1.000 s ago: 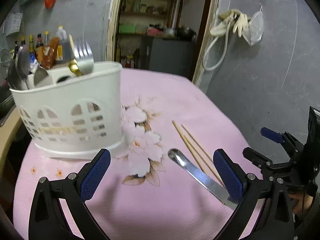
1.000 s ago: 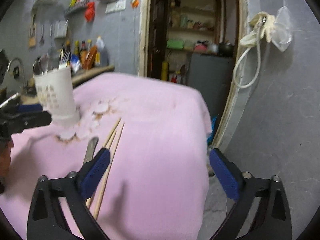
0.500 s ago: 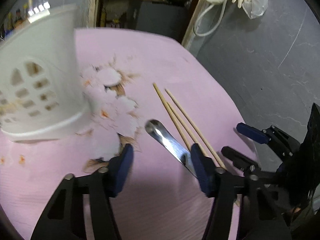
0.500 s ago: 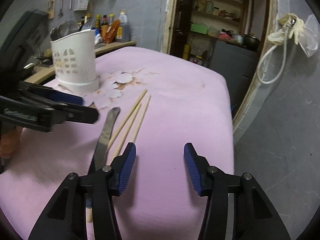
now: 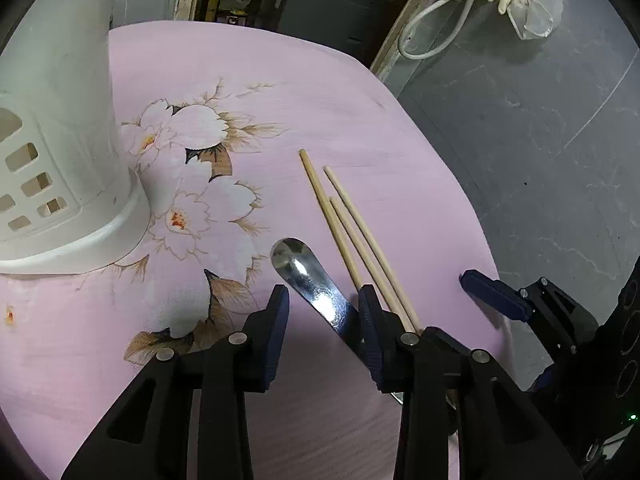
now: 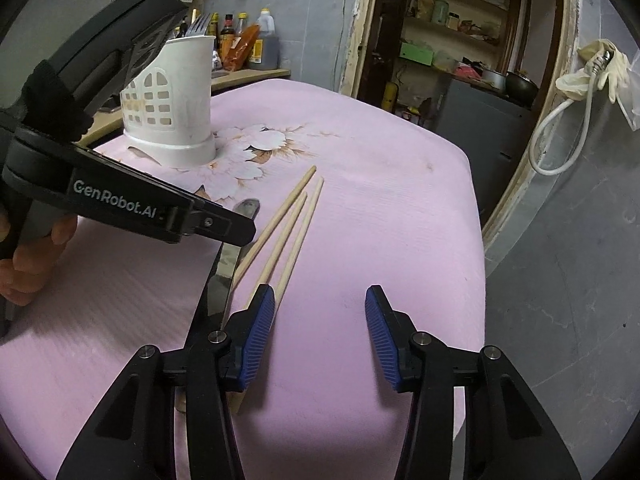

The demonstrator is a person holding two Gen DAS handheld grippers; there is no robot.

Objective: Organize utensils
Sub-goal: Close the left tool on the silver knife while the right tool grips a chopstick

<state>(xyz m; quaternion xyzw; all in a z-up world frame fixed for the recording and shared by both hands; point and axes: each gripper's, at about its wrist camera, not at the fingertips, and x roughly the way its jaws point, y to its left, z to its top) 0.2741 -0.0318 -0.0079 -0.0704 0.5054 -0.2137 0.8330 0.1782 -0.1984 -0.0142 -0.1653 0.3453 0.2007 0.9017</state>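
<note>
Fingers on my left gripper point(image 5: 322, 300) have just been closing and now straddle the spoon point(image 5: 310, 280), not pinching yet. Its handle runs back under them, chopsticks point(image 5: 352, 232) just beside. Right gripper point(image 6: 319, 312) sits part-open, empty, past the chopsticks.

Your tablecloth point(image 5: 360, 92) is pale pink, printed at centre left of the frame with white blossoms point(image 5: 192, 128) that have orange centres and brown leaves. The caddy point(image 5: 60, 140) at the left edge is plain white with cut-out windows. Your three chopsticks point(image 5: 344, 216) are light tan wood, and the spoon point(image 5: 308, 276) is shiny silver. Both grippers have black arms with ribbed dark blue pads point(image 6: 260, 328).
</note>
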